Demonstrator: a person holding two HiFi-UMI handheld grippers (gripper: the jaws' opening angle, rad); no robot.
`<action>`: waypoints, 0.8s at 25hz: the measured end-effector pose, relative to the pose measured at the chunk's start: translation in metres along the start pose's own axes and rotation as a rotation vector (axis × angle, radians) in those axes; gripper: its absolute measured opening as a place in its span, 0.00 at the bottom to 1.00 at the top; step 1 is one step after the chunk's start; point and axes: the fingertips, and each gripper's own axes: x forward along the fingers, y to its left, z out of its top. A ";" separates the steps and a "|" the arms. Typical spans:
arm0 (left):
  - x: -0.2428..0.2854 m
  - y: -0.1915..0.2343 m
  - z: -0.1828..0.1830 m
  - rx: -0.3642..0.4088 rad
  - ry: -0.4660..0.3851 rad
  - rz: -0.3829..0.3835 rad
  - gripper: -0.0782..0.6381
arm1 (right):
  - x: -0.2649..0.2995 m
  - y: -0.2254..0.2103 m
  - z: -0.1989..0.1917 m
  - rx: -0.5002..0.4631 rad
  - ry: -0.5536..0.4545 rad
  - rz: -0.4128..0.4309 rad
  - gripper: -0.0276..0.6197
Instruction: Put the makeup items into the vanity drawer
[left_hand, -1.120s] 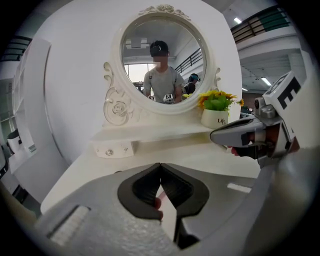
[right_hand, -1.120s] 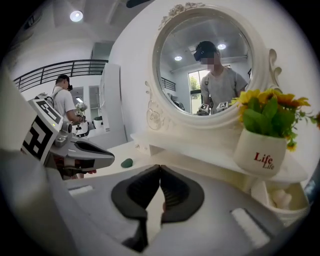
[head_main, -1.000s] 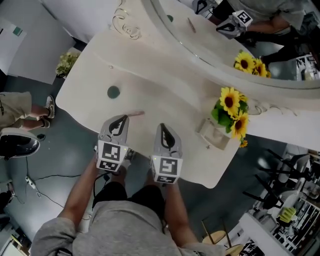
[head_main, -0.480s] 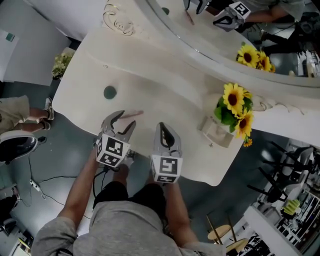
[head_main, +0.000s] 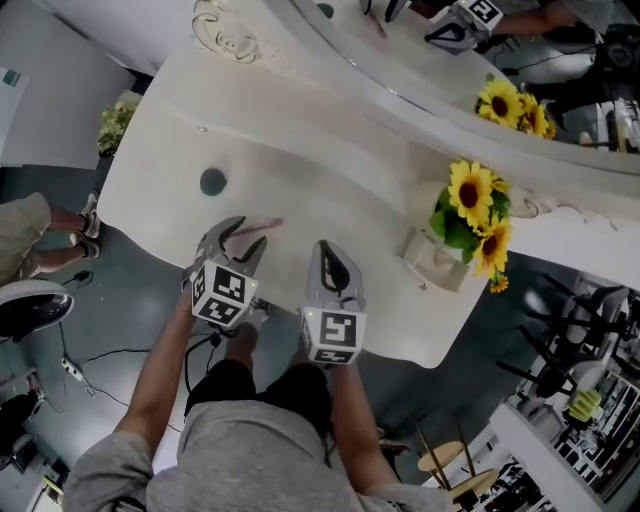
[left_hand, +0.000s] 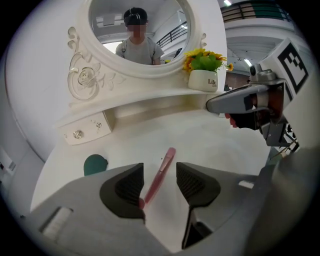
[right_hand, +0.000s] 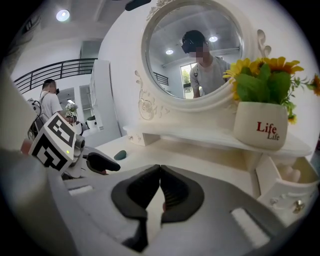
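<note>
Left tool (head_main: 241, 238) dropped lower, jaws just opened
Released, it straddled the pink makeup stick (left_hand: 160, 170) lying on the worktop (head_main: 330, 190); right tool (right_hand: 160, 192) clenched, empty. White pot (right_hand: 260, 125) held sunflowers (right_hand: 260, 75).

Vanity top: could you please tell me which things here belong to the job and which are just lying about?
Job: pink stick, between the left gripper's jaws, which have just been opening; teal round item; open small drawer.
Lying about: sunflower pot; mirror.
</note>
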 end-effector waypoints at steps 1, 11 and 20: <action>0.001 0.000 -0.002 -0.005 0.011 0.000 0.39 | 0.000 -0.002 -0.001 0.003 0.001 -0.003 0.05; 0.005 -0.011 -0.010 -0.025 0.056 -0.030 0.19 | 0.000 -0.003 -0.007 0.015 0.009 -0.008 0.05; 0.002 -0.004 -0.008 -0.054 0.036 0.000 0.19 | -0.006 -0.004 -0.005 0.007 -0.006 -0.014 0.05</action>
